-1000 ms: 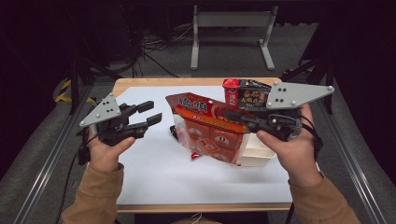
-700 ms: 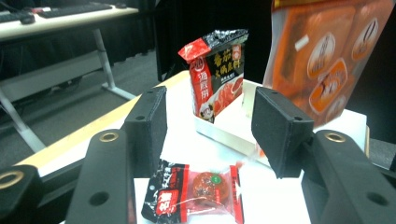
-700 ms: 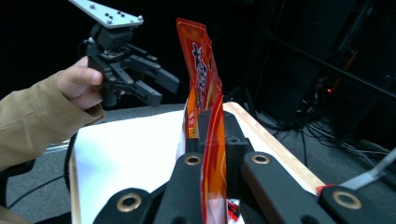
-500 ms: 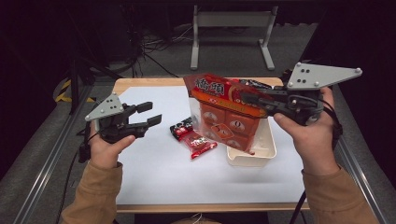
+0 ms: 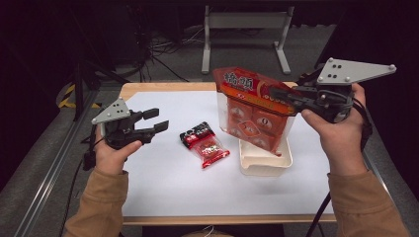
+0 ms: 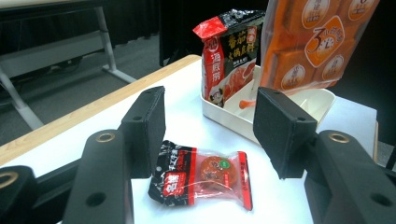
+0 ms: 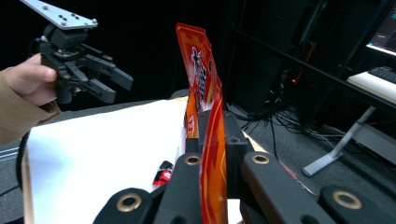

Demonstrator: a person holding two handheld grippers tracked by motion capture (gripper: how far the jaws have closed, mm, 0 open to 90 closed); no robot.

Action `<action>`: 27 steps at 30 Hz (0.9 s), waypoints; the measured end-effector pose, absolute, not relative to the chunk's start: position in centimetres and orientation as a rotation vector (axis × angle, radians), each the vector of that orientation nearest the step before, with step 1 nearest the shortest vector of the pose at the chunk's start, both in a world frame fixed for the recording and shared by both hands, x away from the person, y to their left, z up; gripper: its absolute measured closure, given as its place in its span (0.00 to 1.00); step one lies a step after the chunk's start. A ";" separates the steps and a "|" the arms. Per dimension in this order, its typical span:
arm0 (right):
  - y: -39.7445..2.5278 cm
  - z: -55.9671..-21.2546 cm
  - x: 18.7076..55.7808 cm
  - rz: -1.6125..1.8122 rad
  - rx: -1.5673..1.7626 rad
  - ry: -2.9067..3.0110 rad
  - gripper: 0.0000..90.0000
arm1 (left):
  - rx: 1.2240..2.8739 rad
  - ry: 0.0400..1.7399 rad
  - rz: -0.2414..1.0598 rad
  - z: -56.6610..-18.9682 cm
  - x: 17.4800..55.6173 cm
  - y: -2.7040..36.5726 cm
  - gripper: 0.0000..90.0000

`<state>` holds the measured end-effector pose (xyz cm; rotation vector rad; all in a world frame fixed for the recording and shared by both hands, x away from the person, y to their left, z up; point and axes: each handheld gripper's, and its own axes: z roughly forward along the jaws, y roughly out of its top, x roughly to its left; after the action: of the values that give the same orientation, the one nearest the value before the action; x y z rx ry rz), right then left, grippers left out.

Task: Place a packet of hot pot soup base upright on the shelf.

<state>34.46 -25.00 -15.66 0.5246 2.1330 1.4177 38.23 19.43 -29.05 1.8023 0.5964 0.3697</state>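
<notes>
The right gripper [image 5: 284,95] is at the upper right of the high view; its fingers are pressed tight on the top edge of the big orange bag [image 5: 254,113]; the bag hangs in the air, and its bottom dips just over the white tray [image 5: 264,163] on the desk [image 5: 163,182]; the left gripper [image 5: 157,120] is at the left of the frame, held above the desk with its fingers apart and nothing between them; a small red packet [image 5: 204,144] lies flat on the desk between that gripper and the tray; in the left gripper view, a red and black pouch [image 6: 229,56] stands in the tray.
</notes>
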 end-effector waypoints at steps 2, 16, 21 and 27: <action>-25.3 -15.7 34.6 1.417 0.531 2.126 1.00 | 1.805 0.598 0.367 -29.1 38.3 19.4 0.50; -26.7 -17.0 35.8 1.409 0.654 2.067 1.00 | 1.829 0.617 0.344 -29.7 38.8 19.3 0.49; -27.0 -17.8 36.2 1.412 0.723 2.039 1.00 | 1.836 0.626 0.334 -29.9 39.0 19.3 0.49; -27.5 -18.9 36.7 1.426 0.777 2.029 1.00 | 1.844 0.643 0.316 -30.1 39.2 19.3 0.49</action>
<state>36.70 -27.53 -18.94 0.7772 2.0290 1.4260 39.19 19.32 -30.12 1.8440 0.6431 0.3160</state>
